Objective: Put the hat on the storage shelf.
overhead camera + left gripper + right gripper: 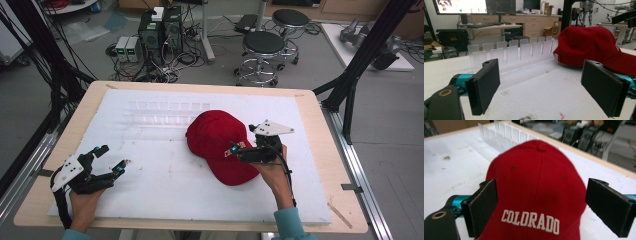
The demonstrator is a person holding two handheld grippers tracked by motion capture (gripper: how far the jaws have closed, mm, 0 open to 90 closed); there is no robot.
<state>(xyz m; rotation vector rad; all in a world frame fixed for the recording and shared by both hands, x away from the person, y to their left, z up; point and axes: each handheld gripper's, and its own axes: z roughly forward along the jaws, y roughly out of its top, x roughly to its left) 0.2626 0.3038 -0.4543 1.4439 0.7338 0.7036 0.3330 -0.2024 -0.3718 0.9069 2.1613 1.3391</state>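
Red cotton baseball cap (536, 192), white "COLORADO" lettering: on white foam-covered desk (165, 185), crown between open jaws of right gripper (248, 148), untouched. Light, soft, crushable; likely best taken by stiffer brim. Left gripper (107, 162): jaws open, empty, well apart from cap.

We see even, bright indoor light with soft, faint shadows on the white board (165, 175), slight glare on the clear rack (511, 53), and blurred backgrounds in both gripper views.
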